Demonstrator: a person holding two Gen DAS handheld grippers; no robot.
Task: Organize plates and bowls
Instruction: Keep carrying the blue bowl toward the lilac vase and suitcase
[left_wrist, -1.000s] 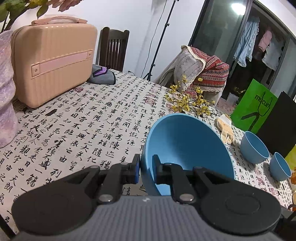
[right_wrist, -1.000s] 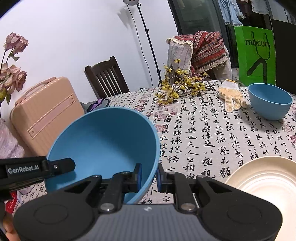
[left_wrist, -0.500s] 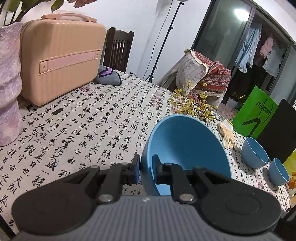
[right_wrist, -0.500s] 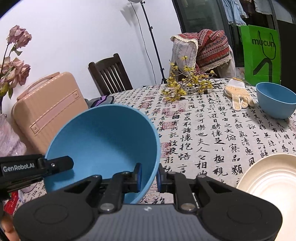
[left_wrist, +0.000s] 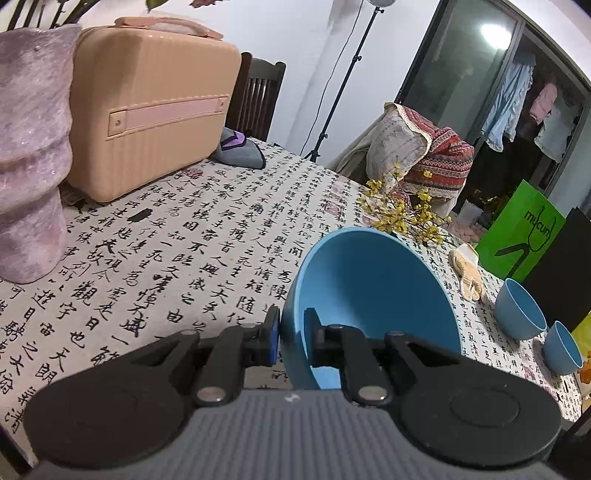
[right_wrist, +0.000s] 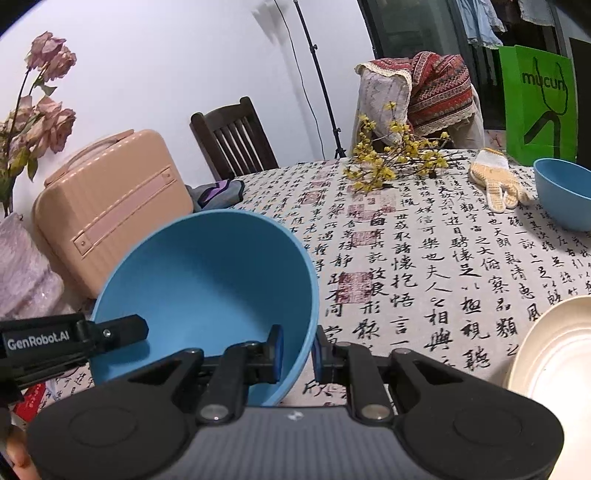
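A large blue bowl hangs tilted above the table, held from both sides. My left gripper is shut on its left rim, one pad outside the wall and one inside. My right gripper is shut on the right rim in the same way. One left finger shows across the bowl in the right wrist view. A medium blue bowl and a small blue bowl stand at the far right. A cream plate lies near right.
A pink hard case and a purple vase stand at the left of the calligraphy tablecloth. Yellow flower sprigs, a knitted glove and a green bag sit at the far side.
Both grippers have carried the large blue bowl leftward over the table. The pink case and vase look nearer, and the cream plate has slid toward the right edge of view.
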